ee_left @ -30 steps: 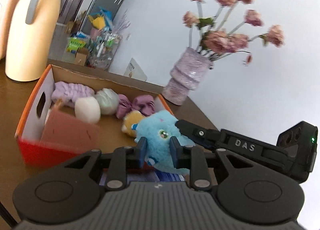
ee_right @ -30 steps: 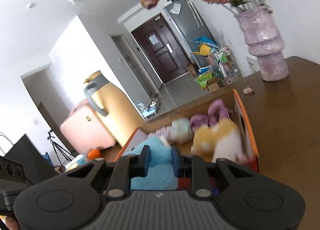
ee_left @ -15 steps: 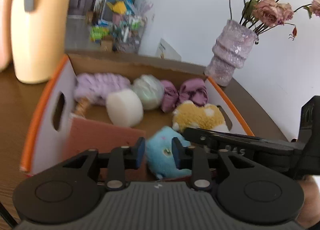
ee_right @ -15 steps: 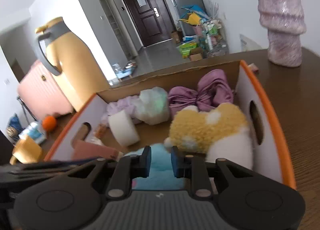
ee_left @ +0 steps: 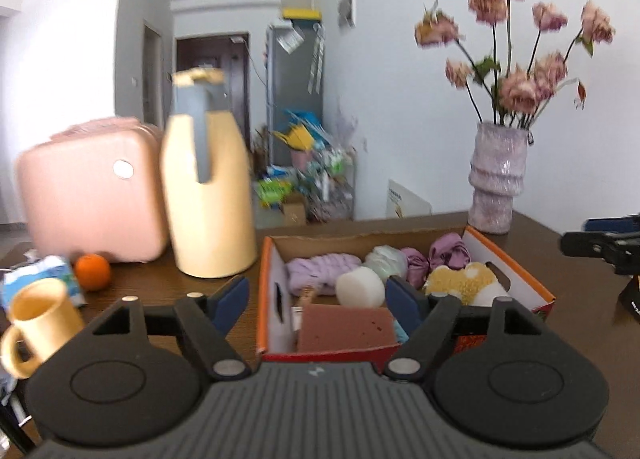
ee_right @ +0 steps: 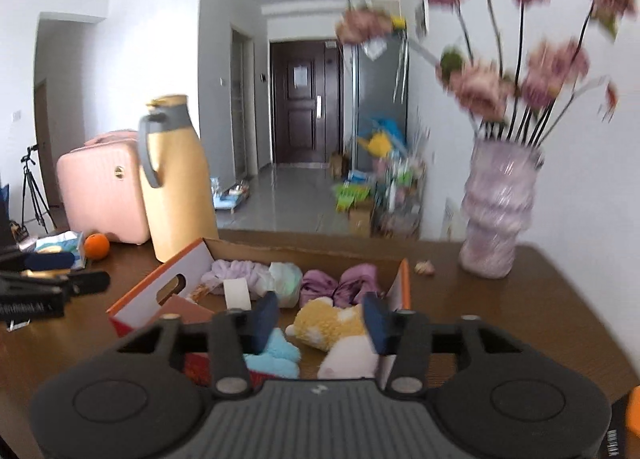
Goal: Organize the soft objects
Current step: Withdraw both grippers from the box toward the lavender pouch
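While we scan fast, left wrist: left gripper spread wide, holding nothing; box ahead with sponge, white puff.
Right wrist: right gripper wide apart, empty; blue plush lies in the box beside yellow plush.
Handling: we judge plush light, squashy; pinch mid-body.

Domestic premises, living area. Evidence: brown wooden worktop carrying a vase of flowers far right and a thermos jug far left; pink suitcase; dark entrance door and grey refrigerator beyond.
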Motion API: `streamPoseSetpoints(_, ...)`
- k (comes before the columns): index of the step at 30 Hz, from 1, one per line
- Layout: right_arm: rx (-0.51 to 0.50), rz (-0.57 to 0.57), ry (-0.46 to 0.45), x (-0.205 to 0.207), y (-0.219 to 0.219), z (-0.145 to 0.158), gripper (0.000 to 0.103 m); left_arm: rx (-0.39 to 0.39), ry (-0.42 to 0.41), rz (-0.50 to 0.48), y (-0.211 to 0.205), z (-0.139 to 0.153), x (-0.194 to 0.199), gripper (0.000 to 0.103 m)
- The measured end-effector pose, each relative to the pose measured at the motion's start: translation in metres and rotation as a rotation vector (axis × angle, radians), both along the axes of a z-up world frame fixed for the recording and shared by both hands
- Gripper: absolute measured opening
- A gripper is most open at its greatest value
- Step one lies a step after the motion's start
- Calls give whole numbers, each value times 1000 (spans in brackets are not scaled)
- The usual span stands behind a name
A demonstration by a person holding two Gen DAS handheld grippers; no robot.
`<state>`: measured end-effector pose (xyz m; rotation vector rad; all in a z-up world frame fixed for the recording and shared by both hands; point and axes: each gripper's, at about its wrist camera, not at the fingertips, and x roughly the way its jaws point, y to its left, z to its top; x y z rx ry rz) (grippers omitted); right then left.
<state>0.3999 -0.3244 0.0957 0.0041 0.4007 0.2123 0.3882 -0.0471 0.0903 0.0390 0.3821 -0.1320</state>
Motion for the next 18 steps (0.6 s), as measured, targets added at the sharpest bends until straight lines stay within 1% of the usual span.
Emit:
streamPoseSetpoints(1,-12,-1,-24,-10,1,2,61,0,-19,11,2,2,-11,82)
streamPoseSetpoints(2,-23,-5,-53,-24,1,5,70,1,-43,22,5,4,-25,85)
streamPoseSetpoints(3,-29,-17,-86,-38,2,7,75,3,-61,31,7,6,-35,89)
streamPoseSetpoints(4,-34,-29,-121,-52,2,9,83,3,-82,48,9,7,-48,91)
streamPoseSetpoints(6,-46,-41,-174,-76,4,11,85,-8,-115,74,16,8,-73,95)
streamPoseSetpoints(8,-55,-45,-202,-99,7,13,85,-28,-132,77,21,9,-97,97)
streamPoseSetpoints(11,-40,-41,-245,-134,13,12,88,-59,-152,81,27,11,-130,98)
streamPoseSetpoints(15,-2,-44,-258,-169,17,7,88,-88,-174,75,35,10,-170,100)
streamPoseSetpoints(18,27,-44,-248,-194,20,-1,88,-106,-166,70,39,5,-195,100)
